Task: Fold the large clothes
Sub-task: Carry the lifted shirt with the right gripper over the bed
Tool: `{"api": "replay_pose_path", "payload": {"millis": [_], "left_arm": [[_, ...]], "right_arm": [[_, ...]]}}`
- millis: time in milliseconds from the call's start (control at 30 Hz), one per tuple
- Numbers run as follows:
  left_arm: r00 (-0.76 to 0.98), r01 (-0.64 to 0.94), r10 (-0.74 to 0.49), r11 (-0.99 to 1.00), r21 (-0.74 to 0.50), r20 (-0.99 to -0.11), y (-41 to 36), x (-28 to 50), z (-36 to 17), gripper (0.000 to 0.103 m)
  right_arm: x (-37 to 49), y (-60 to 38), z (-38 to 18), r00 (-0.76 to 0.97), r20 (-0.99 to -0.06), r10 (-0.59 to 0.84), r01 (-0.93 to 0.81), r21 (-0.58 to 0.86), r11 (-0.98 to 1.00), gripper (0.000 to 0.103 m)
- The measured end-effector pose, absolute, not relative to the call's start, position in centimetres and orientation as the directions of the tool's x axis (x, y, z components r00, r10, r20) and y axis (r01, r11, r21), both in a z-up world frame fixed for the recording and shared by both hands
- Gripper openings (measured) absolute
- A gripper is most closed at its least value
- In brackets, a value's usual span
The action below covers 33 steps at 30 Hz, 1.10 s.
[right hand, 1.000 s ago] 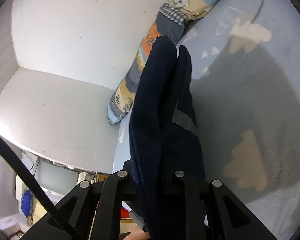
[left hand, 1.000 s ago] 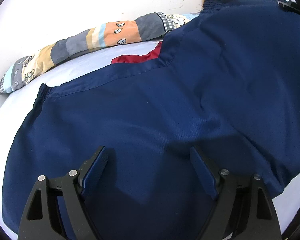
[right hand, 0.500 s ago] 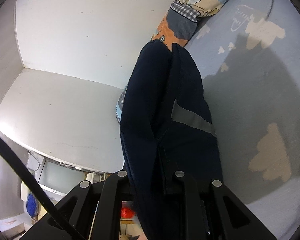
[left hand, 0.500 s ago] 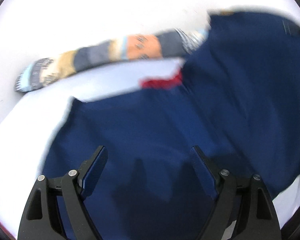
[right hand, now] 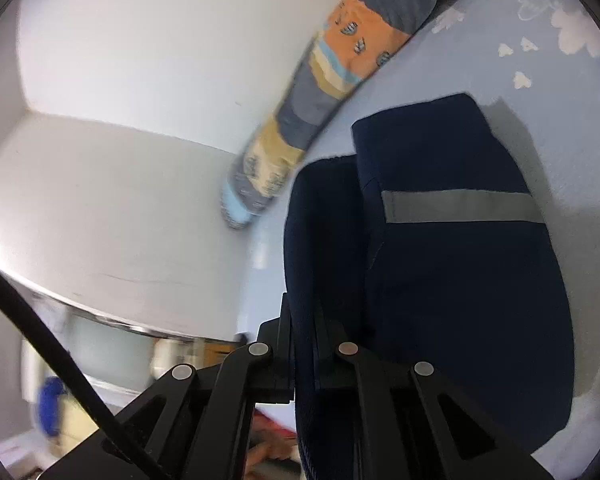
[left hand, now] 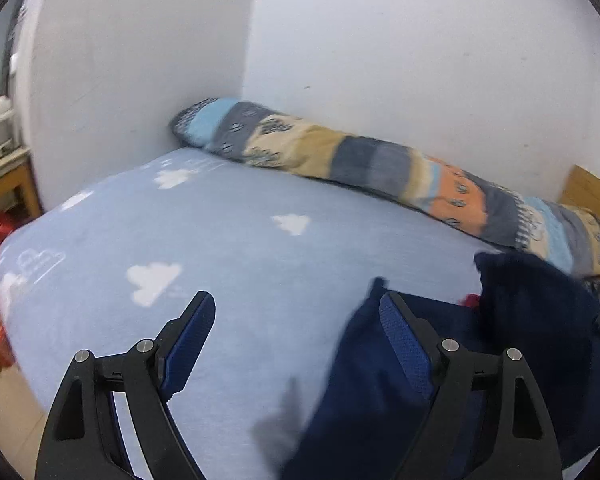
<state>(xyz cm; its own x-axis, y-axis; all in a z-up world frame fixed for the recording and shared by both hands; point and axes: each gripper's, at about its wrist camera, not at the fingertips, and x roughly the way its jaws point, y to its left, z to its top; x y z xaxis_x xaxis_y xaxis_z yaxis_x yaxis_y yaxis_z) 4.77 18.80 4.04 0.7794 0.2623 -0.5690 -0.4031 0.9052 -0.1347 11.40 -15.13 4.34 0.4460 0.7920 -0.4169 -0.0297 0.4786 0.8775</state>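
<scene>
My right gripper (right hand: 302, 336) is clenched on a bunched fold of the navy garment (right hand: 440, 264), which hangs toward twelve o'clock over the cloud-print sheet (left hand: 240, 248). My left gripper (left hand: 296, 320) is spread, empty, cloth at its three o'clock. Mid-fold, I judge; next, lay this flap flat.
</scene>
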Motion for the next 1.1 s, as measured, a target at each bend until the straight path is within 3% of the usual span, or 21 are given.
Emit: {"api": "replay_pose_path", "payload": {"millis": [167,400,467,567,733,833,900,933,967,1100], "left_arm": [[0.762,-0.391,0.25,0.913,-0.118,-0.597,19.2,4.6,3.4,0.084],[0.78,-0.435,0.287,0.887,-0.153,-0.556,19.6,3.3,4.8,0.084],[0.769,-0.47,0.311,0.867,-0.164,-0.559,20.7,2.9,4.7,0.084],[0.756,-0.503,0.318,0.842,-0.195,-0.572,22.6,2.3,4.2,0.084],[0.737,-0.516,0.301,0.829,-0.217,-0.605,24.4,1.8,3.3,0.084],[0.753,-0.477,0.238,0.84,-0.26,-0.613,24.3,2.2,3.3,0.084],[0.76,-0.434,0.19,0.86,-0.269,-0.622,23.2,2.9,3.2,0.084],[0.763,-0.389,0.13,0.875,-0.289,-0.633,22.4,3.5,3.0,0.088],[0.762,-0.344,0.068,0.885,-0.313,-0.644,21.6,4.0,2.7,0.093],[0.666,-0.152,-0.251,0.876,-0.457,-0.702,17.7,6.9,0.1,0.094]], "right_arm": [[11.8,-12.6,2.3,0.371,-0.46,0.807,-0.032,0.862,0.507,0.009],[11.6,-10.1,2.4,0.385,-0.425,0.819,-0.02,0.884,0.468,0.008],[11.6,-7.6,3.2,0.367,-0.372,0.852,-0.061,0.905,0.422,0.003],[10.9,-2.9,5.1,0.384,-0.45,0.806,-0.147,0.832,0.535,0.002],[9.8,0.1,3.7,0.258,-0.436,0.862,-0.216,0.844,0.491,0.003],[9.3,-2.9,3.4,0.286,-0.456,0.843,-0.255,0.812,0.526,0.016],[9.9,-5.8,2.5,0.321,-0.473,0.821,-0.233,0.8,0.552,0.041],[9.5,-7.9,2.0,0.329,-0.494,0.805,-0.221,0.788,0.574,0.047],[10.0,-8.8,1.4,0.334,-0.508,0.794,-0.209,0.781,0.588,0.05],[8.1,-15.0,-0.3,0.348,-0.577,0.739,-0.176,0.734,0.656,0.05]]}}
